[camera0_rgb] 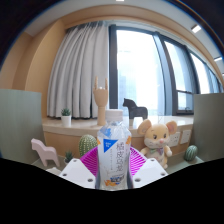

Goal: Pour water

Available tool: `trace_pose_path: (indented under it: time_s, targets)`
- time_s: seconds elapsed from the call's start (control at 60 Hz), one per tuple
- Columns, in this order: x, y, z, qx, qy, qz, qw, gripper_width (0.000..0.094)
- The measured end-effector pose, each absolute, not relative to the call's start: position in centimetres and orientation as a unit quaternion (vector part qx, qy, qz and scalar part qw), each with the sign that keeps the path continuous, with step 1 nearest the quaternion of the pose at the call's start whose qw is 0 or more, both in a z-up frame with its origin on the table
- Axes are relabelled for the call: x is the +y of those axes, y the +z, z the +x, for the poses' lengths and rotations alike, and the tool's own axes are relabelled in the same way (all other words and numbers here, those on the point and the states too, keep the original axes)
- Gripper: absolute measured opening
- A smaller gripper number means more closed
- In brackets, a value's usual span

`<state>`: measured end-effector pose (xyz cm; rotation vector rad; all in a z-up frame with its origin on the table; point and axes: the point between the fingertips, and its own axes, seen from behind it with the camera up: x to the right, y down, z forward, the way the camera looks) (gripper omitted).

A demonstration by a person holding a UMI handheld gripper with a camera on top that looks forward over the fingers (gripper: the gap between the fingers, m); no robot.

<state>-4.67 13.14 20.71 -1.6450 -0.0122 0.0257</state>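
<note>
A clear plastic bottle (114,150) with a white cap and a white and blue label stands upright between my fingers. My gripper (113,165) is shut on the bottle, both magenta pads (91,162) pressing its sides at label height. The bottle's base is hidden below the fingers. I see no cup or other vessel in this view.
Beyond the bottle a table holds a grey plush mouse (157,136), a pink toy horse (45,151), a wooden hand model (100,104), a dark horse figure (134,108), two cactus-like balls (88,144) and a small potted plant (67,117). Curtains and a large window (140,70) stand behind.
</note>
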Motion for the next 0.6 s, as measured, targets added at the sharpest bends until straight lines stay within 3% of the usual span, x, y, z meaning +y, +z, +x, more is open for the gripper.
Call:
trace_pose_path:
  time_s: [0.317, 0.5, 0.6]
  targets:
    - [13.5, 11.2, -5.1, 0.003, 0.027, -0.77, 0.638, 0.0367]
    - [13.2, 11.6, -5.3, -0.016, 0.012, -0.751, 0.66, 0.0366]
    - [13.3, 11.7, -5.0, 0.002, 0.021, -0.749, 0.662, 0.0483]
